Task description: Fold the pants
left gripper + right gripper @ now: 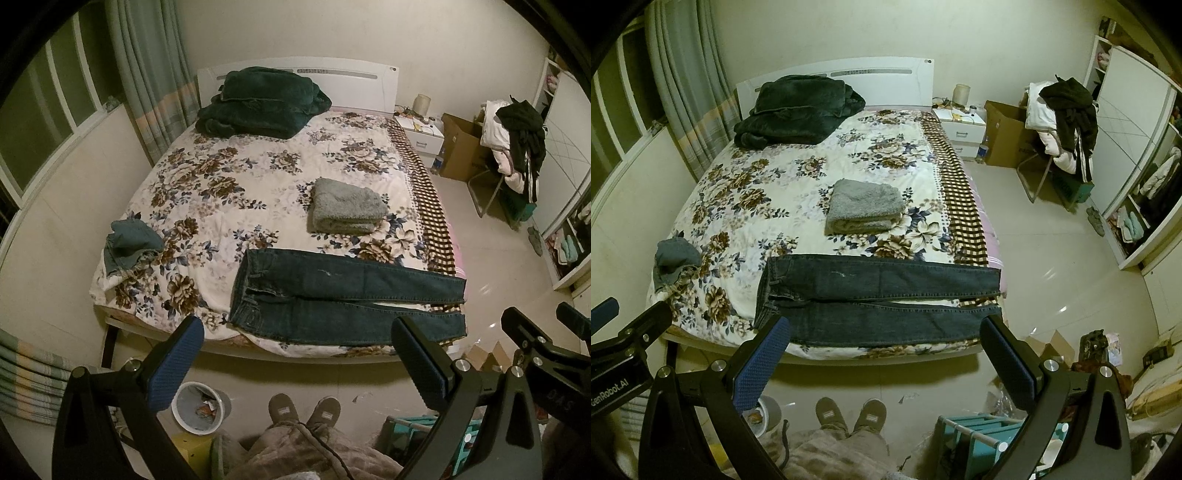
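Dark blue jeans (343, 291) lie flat across the near edge of the floral bed (258, 177), waistband at the left, both legs running right side by side. They also show in the right wrist view (879, 302). My left gripper (297, 354) is open and empty, held back from the bed's near edge above the floor. My right gripper (884, 354) is open and empty too, at about the same distance from the jeans. The right gripper's body shows at the right edge of the left wrist view (546, 339).
A folded grey fleece item (347, 210) lies mid-bed. Crumpled denim shorts (129, 247) sit at the bed's left edge, a dark green blanket (262, 103) by the headboard. A white waste bin (199, 410), teal rack (982, 439), chair with clothes (513, 147), boxes and wardrobe surround.
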Demonstrator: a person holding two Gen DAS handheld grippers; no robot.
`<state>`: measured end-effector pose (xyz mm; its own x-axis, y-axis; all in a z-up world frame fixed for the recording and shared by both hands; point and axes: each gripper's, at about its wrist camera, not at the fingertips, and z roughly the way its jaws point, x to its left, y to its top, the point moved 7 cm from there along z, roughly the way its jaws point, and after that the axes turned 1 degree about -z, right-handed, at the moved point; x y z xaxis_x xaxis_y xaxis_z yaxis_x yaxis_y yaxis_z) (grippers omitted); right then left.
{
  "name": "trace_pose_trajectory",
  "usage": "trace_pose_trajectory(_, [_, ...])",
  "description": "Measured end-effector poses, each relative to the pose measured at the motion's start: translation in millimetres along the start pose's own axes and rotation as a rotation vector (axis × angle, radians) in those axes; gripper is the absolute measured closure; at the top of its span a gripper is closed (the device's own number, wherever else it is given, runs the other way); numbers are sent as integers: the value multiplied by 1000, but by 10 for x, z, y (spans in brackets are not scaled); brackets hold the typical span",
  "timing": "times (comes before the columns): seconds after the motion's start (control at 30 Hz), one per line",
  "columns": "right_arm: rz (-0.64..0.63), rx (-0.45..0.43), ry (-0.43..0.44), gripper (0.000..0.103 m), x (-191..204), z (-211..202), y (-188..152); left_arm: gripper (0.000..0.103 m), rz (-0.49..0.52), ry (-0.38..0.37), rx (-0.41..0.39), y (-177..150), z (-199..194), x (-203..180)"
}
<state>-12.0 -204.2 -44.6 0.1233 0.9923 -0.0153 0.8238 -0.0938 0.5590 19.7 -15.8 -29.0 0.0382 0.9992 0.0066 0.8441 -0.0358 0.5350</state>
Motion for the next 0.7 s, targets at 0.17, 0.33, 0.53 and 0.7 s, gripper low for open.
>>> trace_pose_trajectory(0.17, [3, 8, 7, 0, 58, -53, -46, 0, 1, -1, -1, -6, 31, 37])
trace_pose_trajectory(0.33, [8, 7, 7, 0, 100, -84, -58, 0, -3, 8, -10, 11, 34, 43])
trace_pose_trajectory(0.53, [50, -11, -7, 0, 227, 421, -190, 0, -40, 56, -52, 196, 373, -8])
trace_pose_trajectory(0.7, [78, -12, -24, 0, 99, 1036, -53, 0, -56, 99, -63, 411, 1062, -71])
